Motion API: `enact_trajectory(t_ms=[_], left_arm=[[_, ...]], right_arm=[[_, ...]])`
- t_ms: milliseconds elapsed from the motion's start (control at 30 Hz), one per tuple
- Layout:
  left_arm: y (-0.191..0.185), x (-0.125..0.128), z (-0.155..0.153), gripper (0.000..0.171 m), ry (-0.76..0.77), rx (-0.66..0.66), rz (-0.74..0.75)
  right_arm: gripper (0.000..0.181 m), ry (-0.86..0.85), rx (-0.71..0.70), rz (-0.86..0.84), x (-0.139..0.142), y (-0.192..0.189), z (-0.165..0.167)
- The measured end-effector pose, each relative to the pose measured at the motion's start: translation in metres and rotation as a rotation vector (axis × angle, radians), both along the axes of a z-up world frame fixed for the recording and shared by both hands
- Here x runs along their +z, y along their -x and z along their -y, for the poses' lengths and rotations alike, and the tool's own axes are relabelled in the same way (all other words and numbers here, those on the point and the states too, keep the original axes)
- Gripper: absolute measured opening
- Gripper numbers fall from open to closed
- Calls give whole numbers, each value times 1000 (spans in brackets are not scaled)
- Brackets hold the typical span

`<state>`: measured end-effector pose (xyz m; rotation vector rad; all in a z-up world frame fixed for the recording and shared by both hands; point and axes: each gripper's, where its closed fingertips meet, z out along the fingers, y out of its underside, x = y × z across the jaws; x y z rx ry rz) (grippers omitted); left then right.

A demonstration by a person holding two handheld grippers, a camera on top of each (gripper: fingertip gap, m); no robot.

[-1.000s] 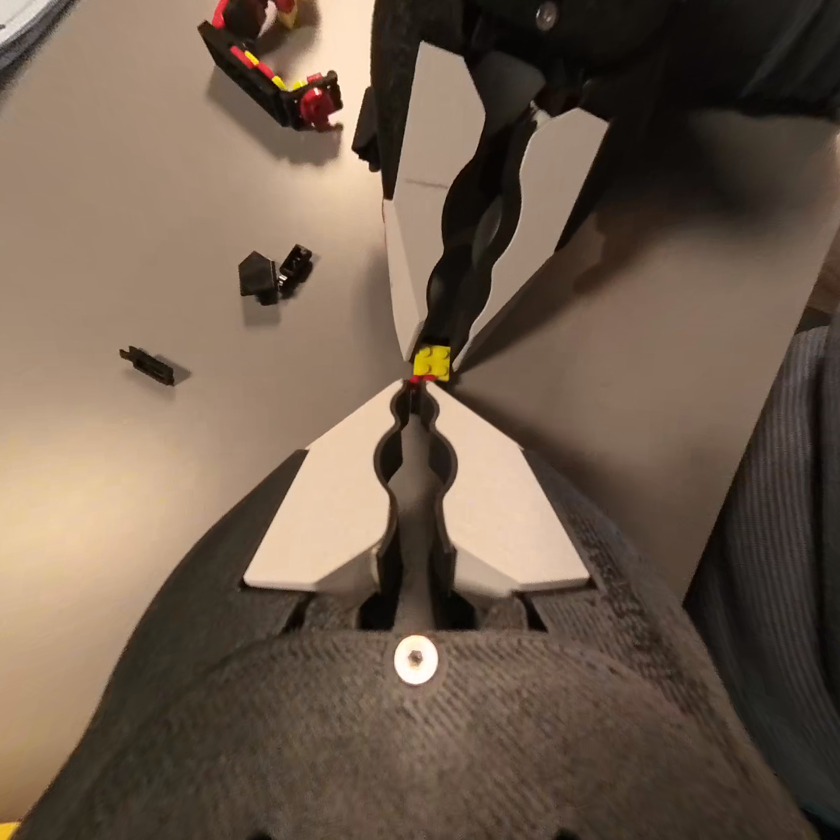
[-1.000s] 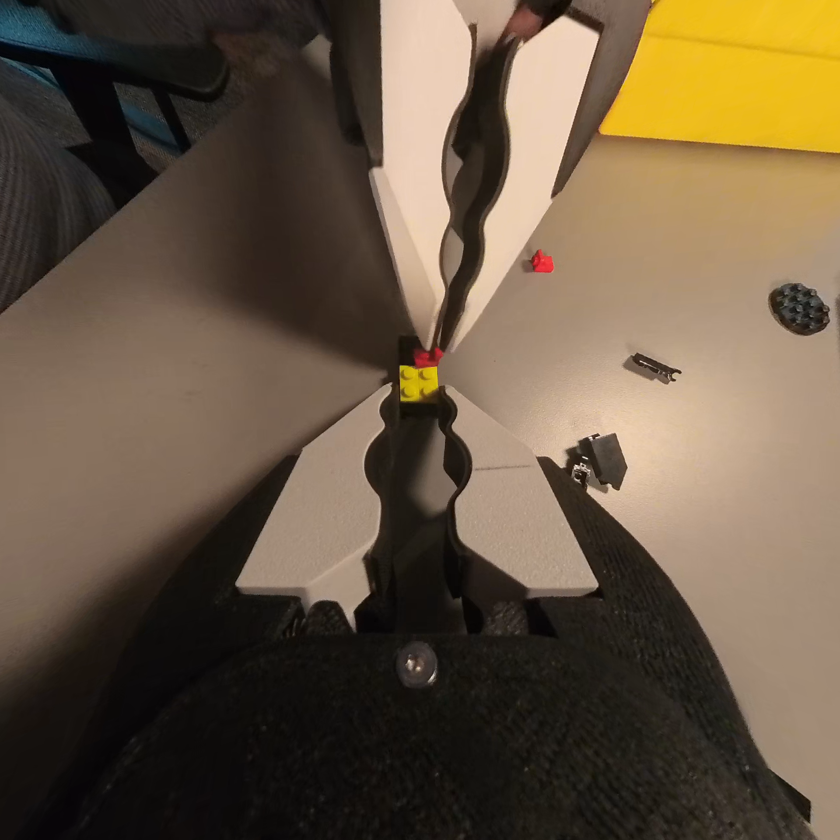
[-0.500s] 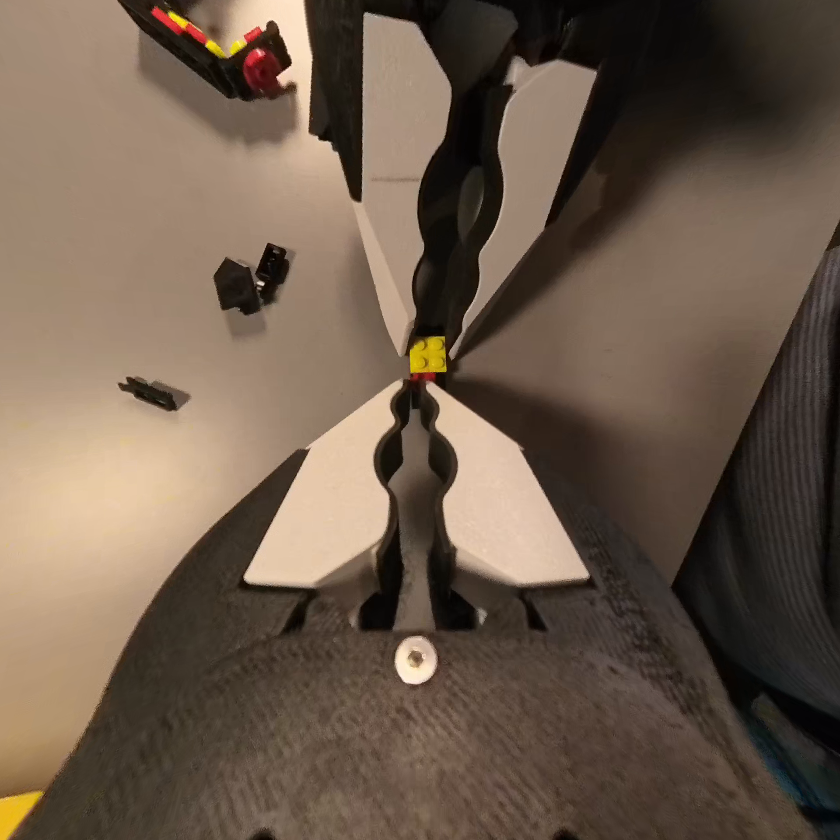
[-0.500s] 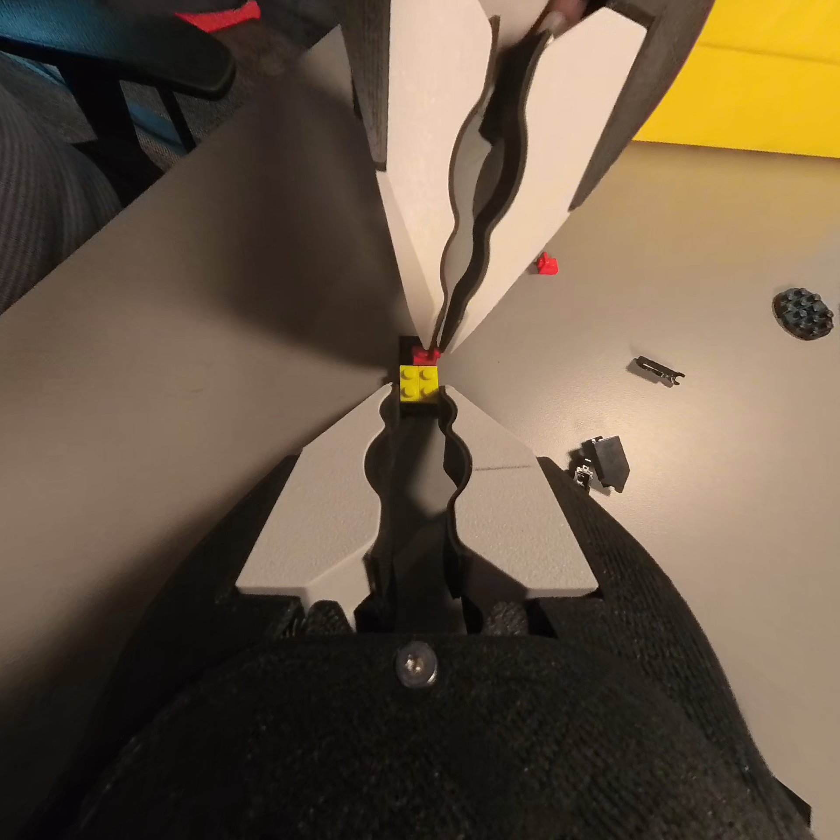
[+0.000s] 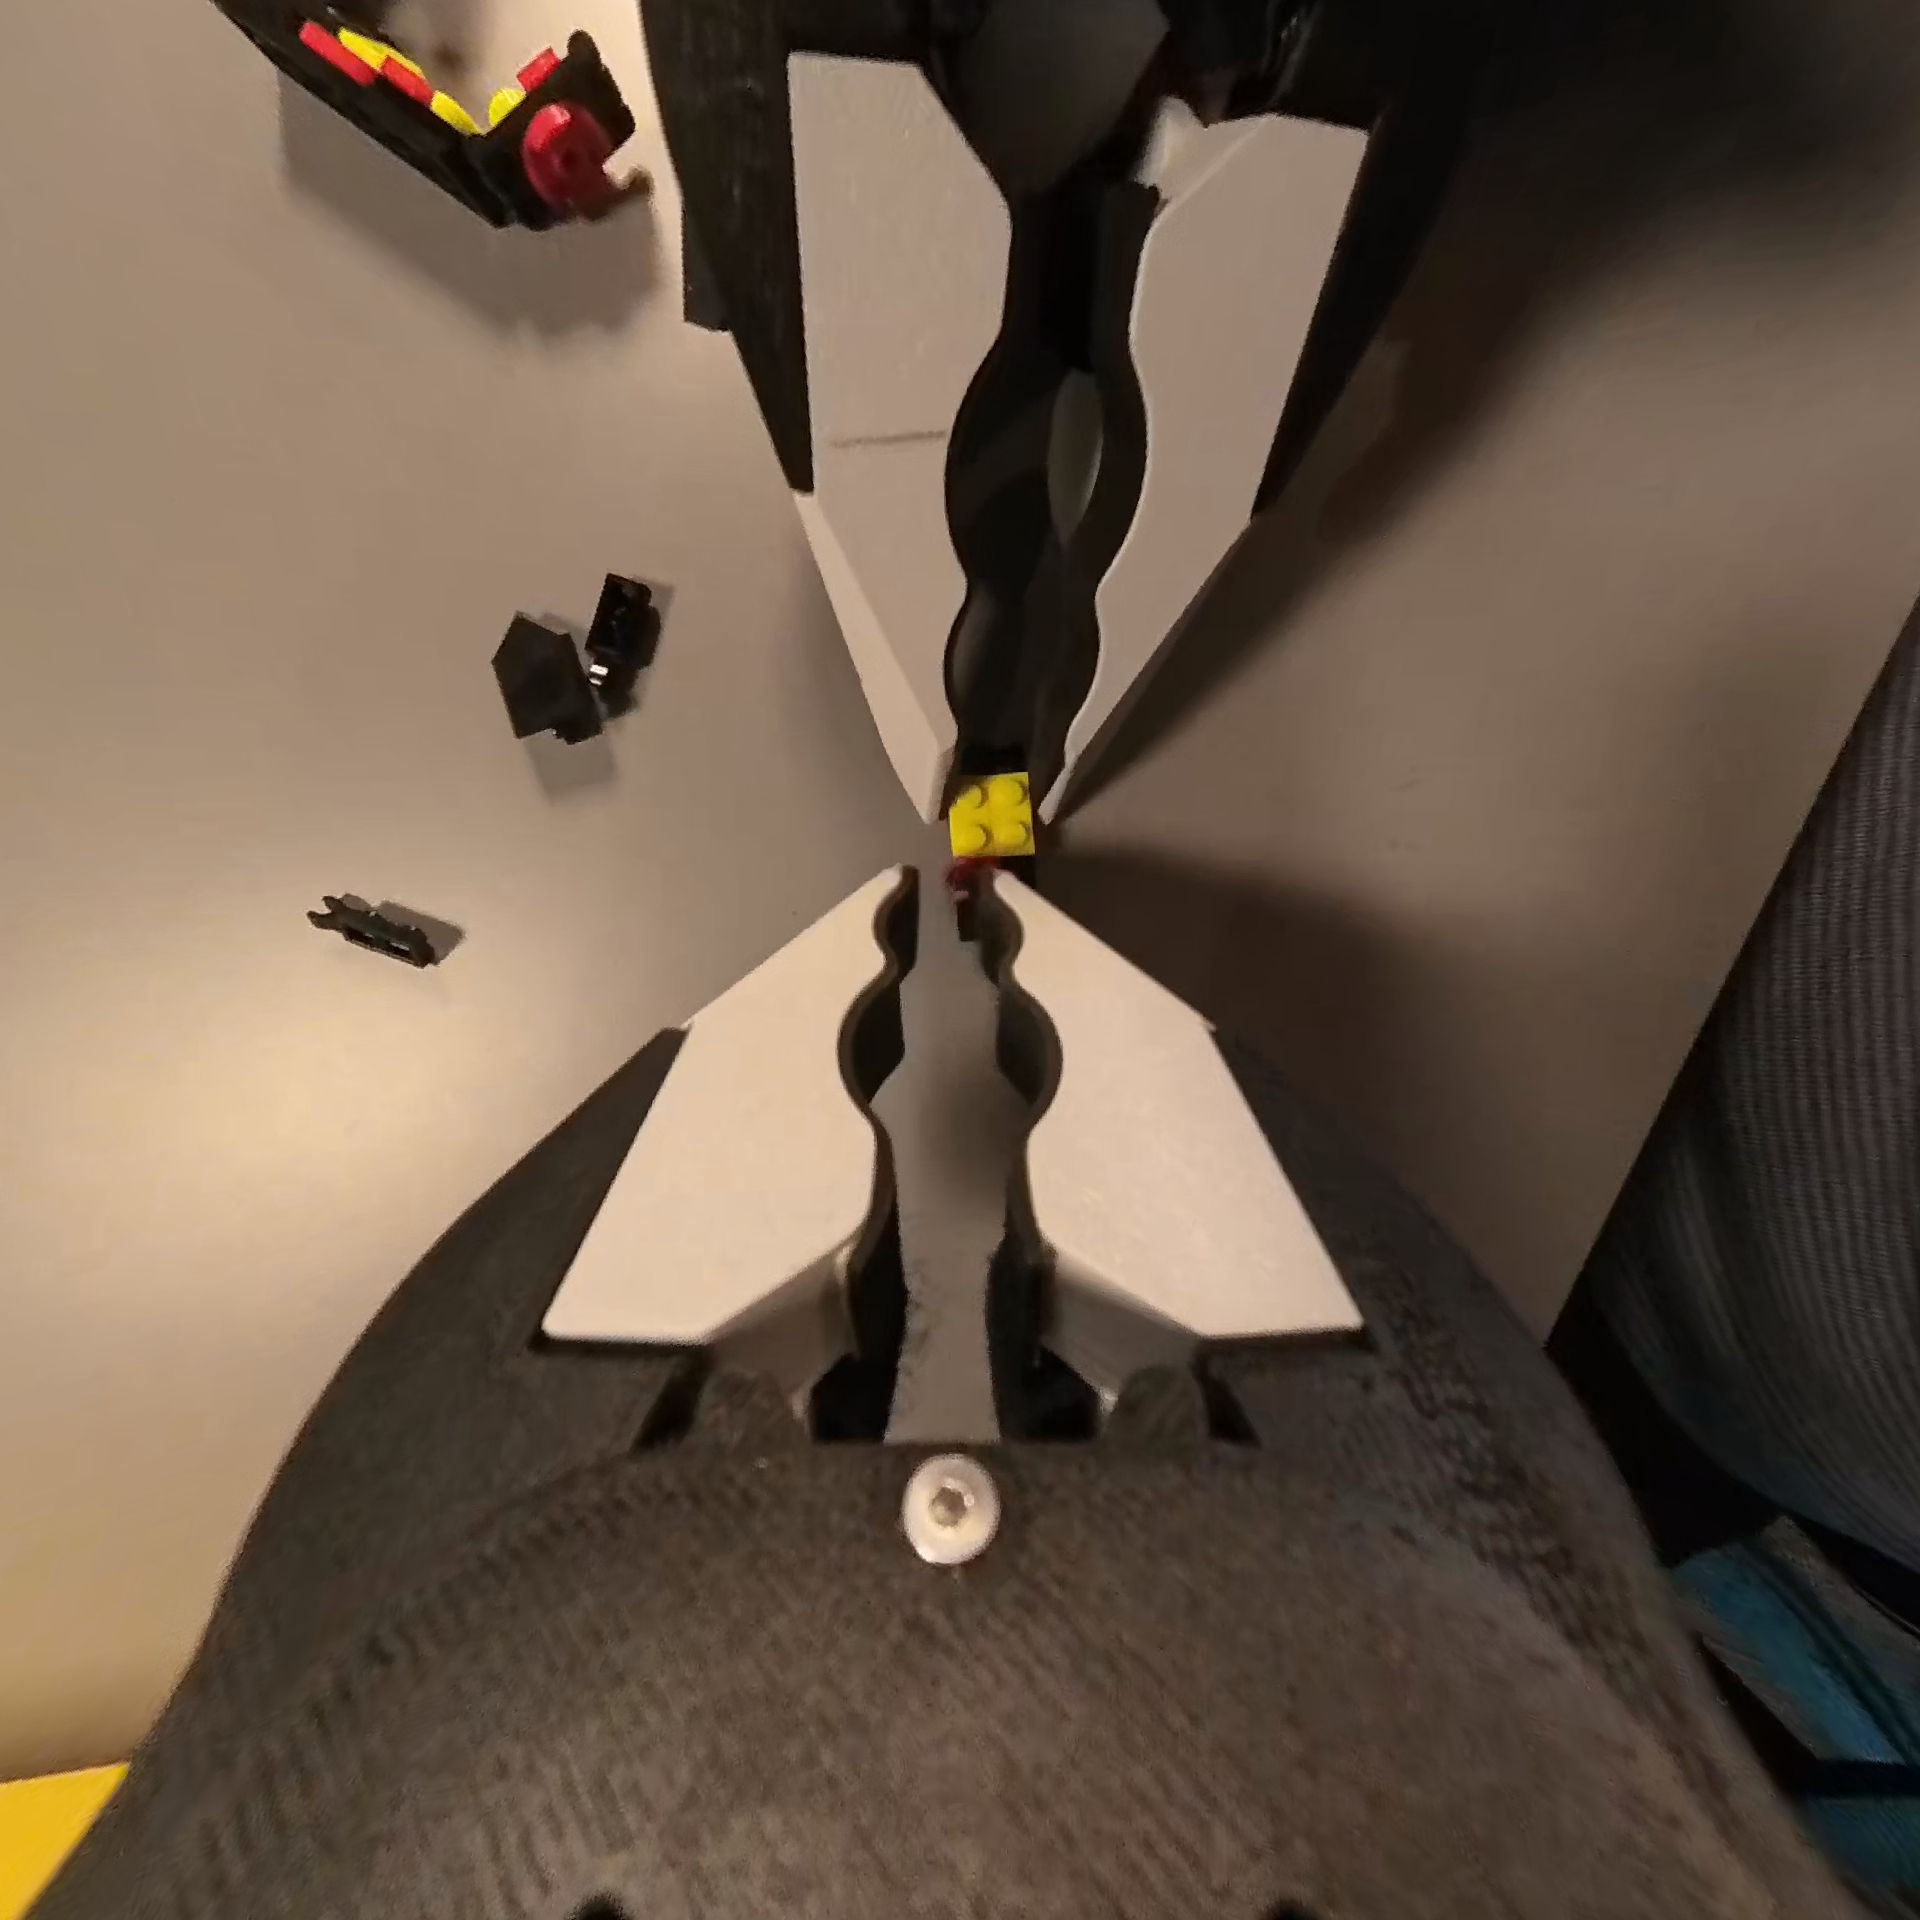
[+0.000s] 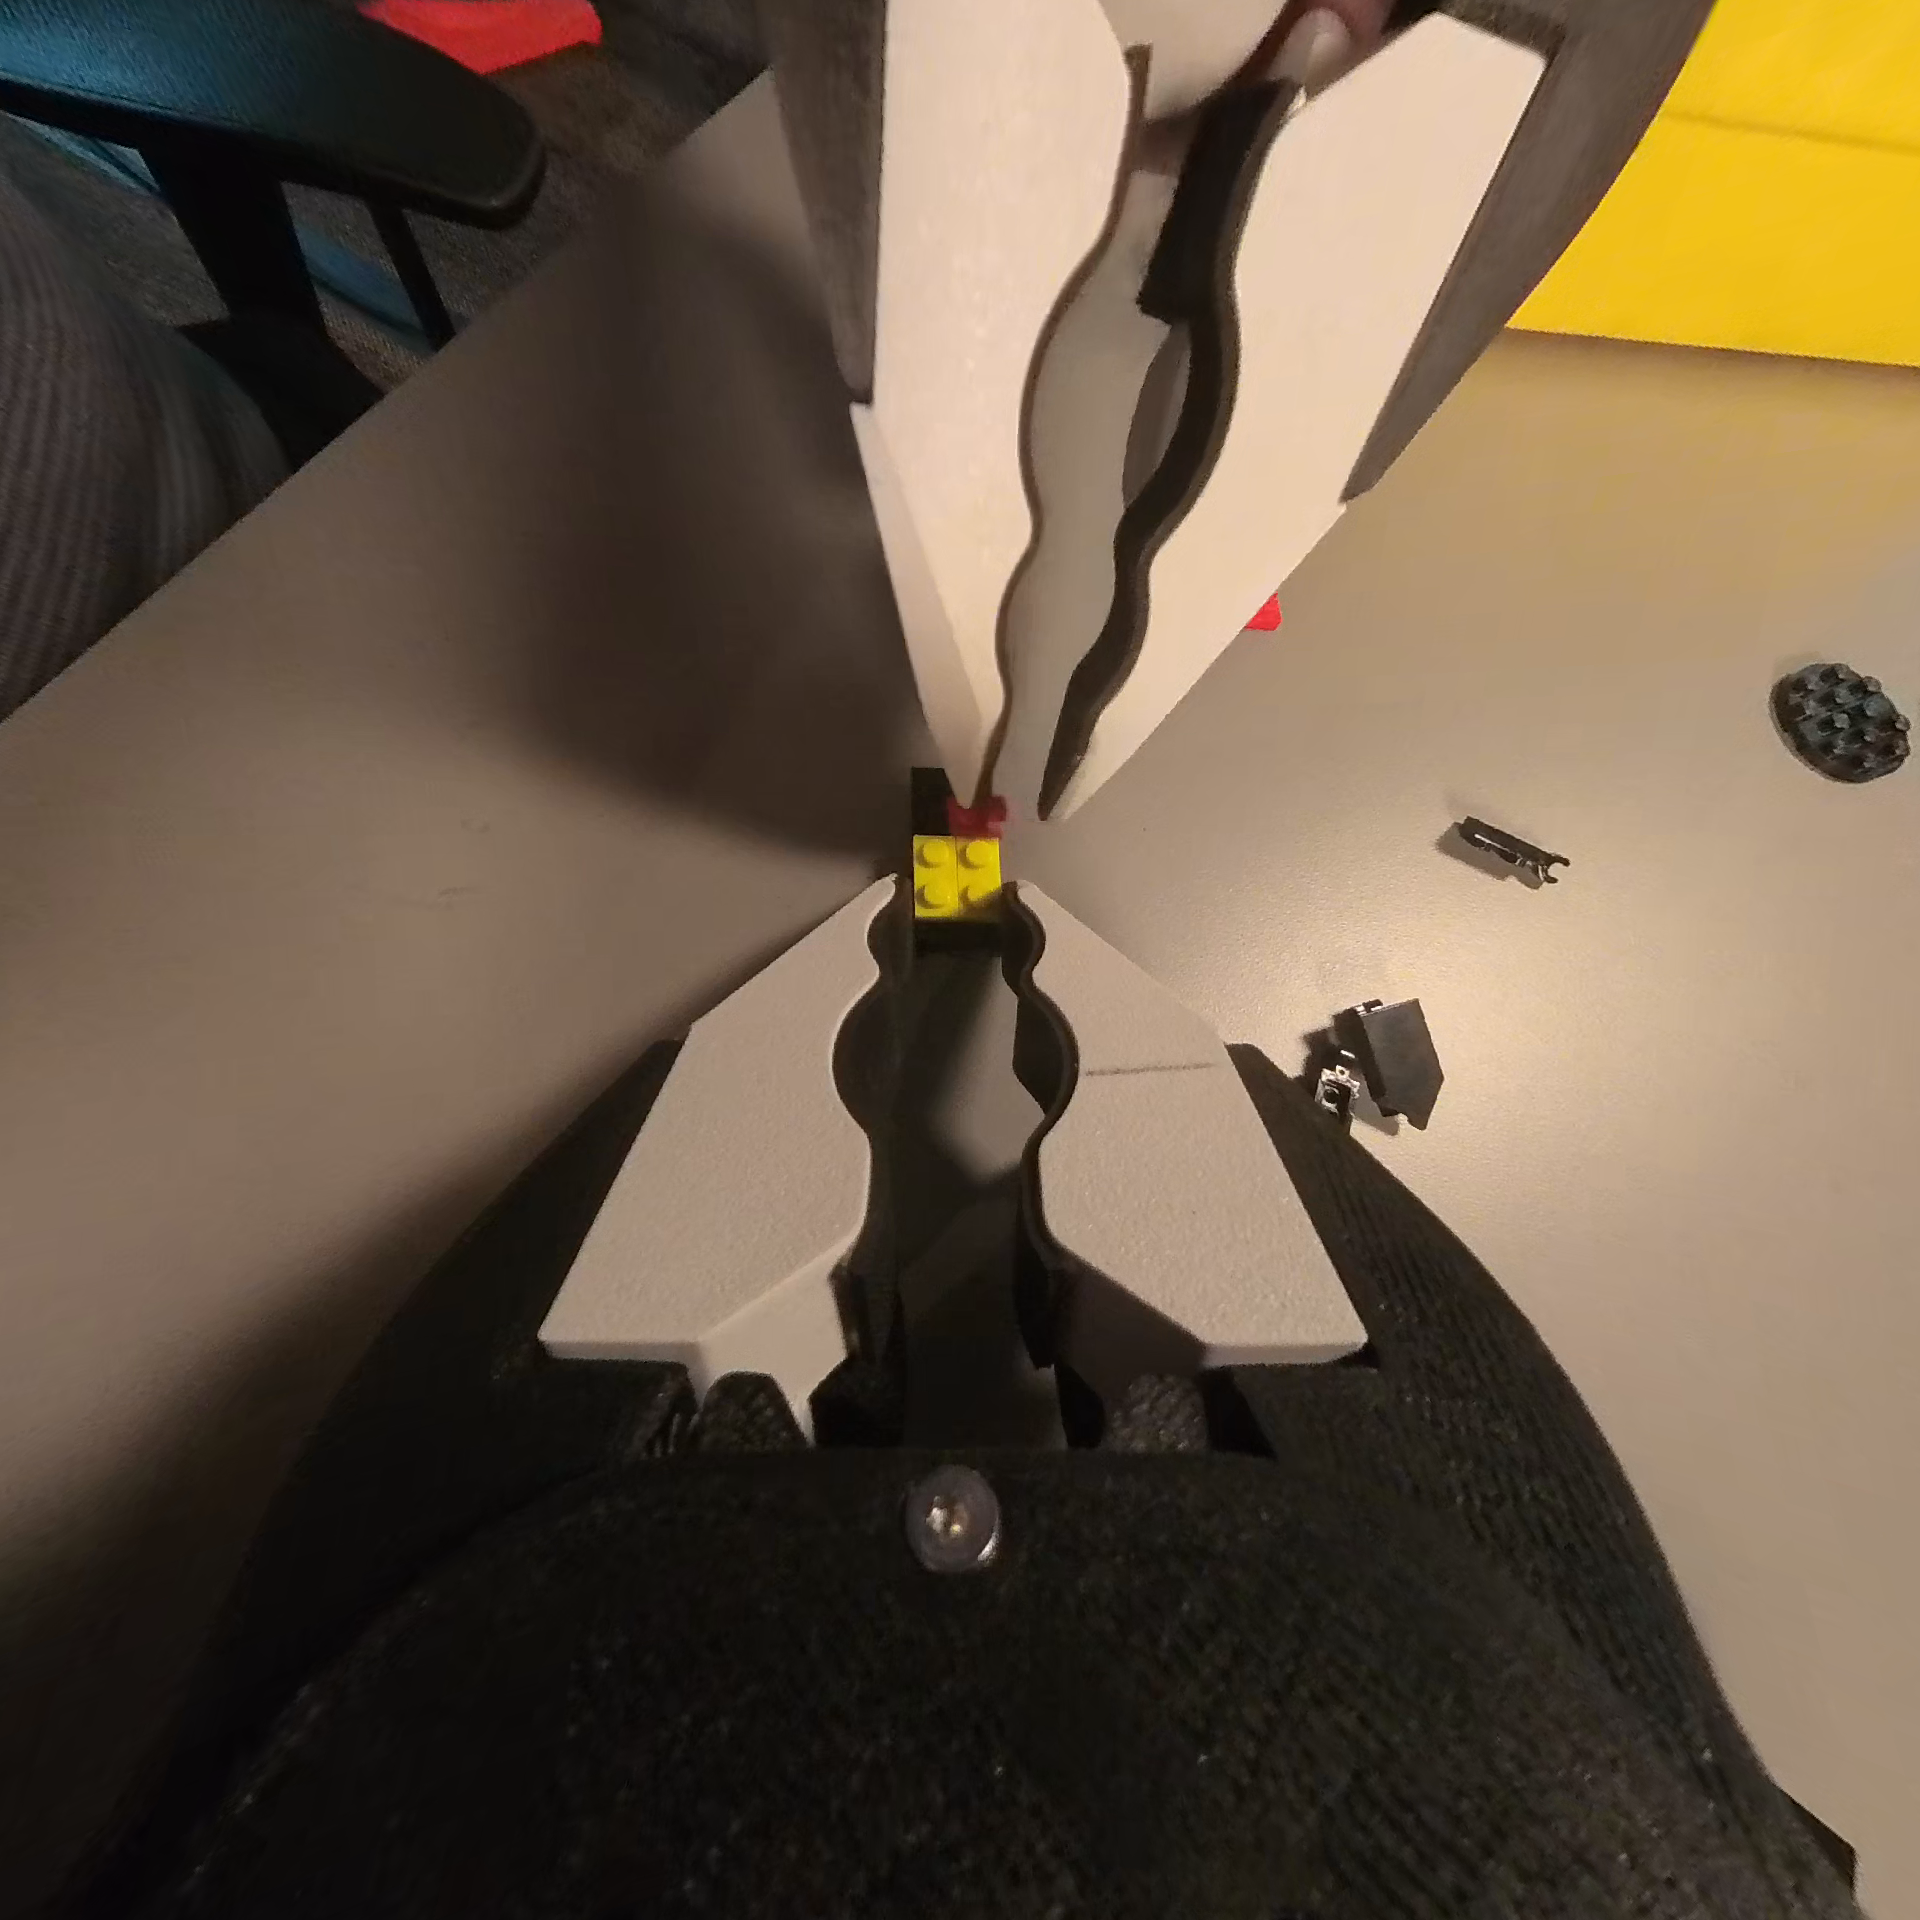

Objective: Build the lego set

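A small yellow brick (image 6: 957, 878) with four round studs, seated on a black piece, is pinched at the centre of the right wrist view by the right gripper (image 6: 956, 902), whose grey wavy-edged fingers are closed narrowly on it. At its 12 o'clock edge a tiny red piece (image 6: 977, 817) is seen. The left gripper (image 5: 948, 878) is parted narrowly; the red piece touches one fingertip, and whether it is gripped cannot be told. Both grippers meet tip to tip above a smooth grey table (image 5: 260, 1039). In the left view, a black sloped piece (image 5: 540, 681) lies at 10 o'clock, a thin black clip (image 5: 379, 930) at 9 o'clock, and a black, red and yellow assembly (image 5: 468, 114) at 11 o'clock. A black round studded plate (image 6: 1839, 719) is seen at 2 o'clock in the right view.
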<state>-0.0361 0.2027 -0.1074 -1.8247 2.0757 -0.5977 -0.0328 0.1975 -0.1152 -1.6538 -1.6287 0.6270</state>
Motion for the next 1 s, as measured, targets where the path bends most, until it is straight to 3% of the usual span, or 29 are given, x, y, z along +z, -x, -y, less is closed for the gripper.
enact_trajectory(t_ms=[367,500,633,767,1000], left_arm=[[6,-1,2,17,60,56,57],[8,1,7,34,126,108,139],[7,7,7,49,82,146,252],[1,22,14,50,-141,83,443],[3,51,16,46,-854,-81,637]], right_arm=[[15,-2,5,-1,0,0,1],[15,-6,14,-1,0,0,2],[15,9,10,-10,2,0,3],[15,35,-14,-26,6,-3,0],[14,65,-68,-50,32,-10,-4]])
